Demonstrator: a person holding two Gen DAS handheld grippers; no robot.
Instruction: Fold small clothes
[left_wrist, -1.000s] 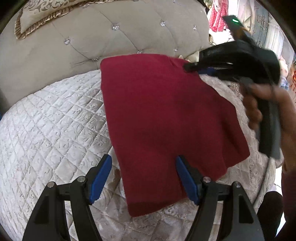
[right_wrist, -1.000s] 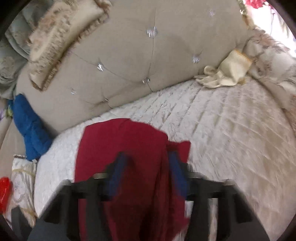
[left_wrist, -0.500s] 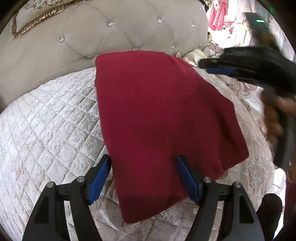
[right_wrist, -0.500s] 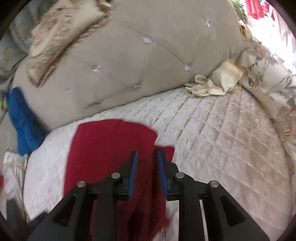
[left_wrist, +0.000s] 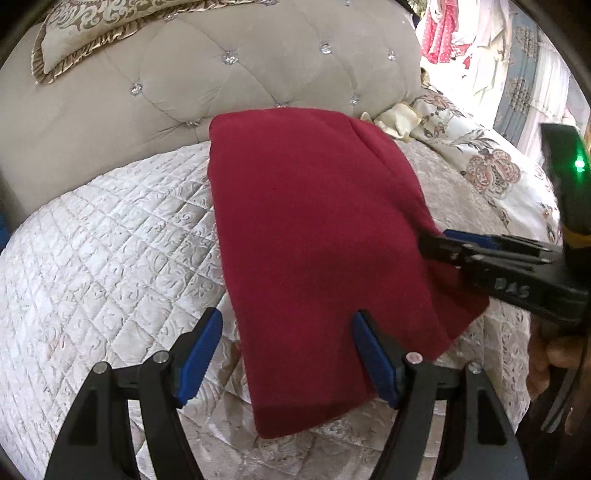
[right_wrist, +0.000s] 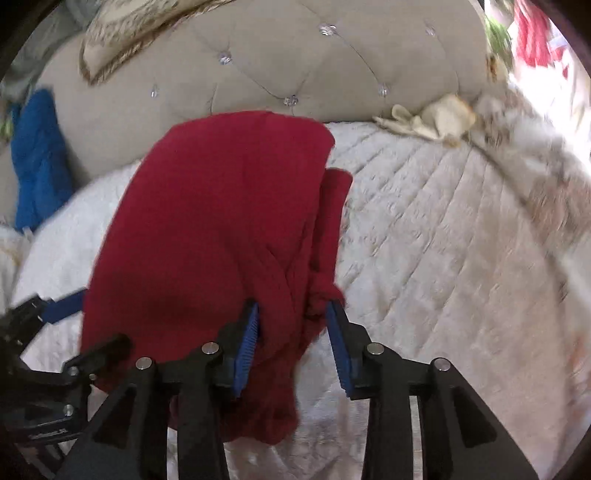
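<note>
A dark red garment (left_wrist: 317, 251) lies folded lengthwise on the quilted white bedspread (left_wrist: 110, 258), its far end at the headboard. My left gripper (left_wrist: 288, 350) is open, its blue-padded fingers straddling the garment's near end. My right gripper (left_wrist: 436, 240) reaches in from the right at the garment's right edge. In the right wrist view the red garment (right_wrist: 214, 240) fills the middle, and the right gripper (right_wrist: 293, 325) is open with bunched red cloth between its fingers. The left gripper (right_wrist: 55, 314) shows at the lower left there.
A tufted beige headboard (left_wrist: 221, 92) with a patterned pillow (left_wrist: 110, 33) stands behind. A cream cloth (right_wrist: 432, 120) and a floral pillow (left_wrist: 491, 173) lie at the right. A blue cloth (right_wrist: 37, 158) hangs at the left. Clothes hang at the far right.
The right gripper has come down from the garment's far right corner to its right edge nearer me, and its fingers have opened wider. The left gripper has stayed in place.
</note>
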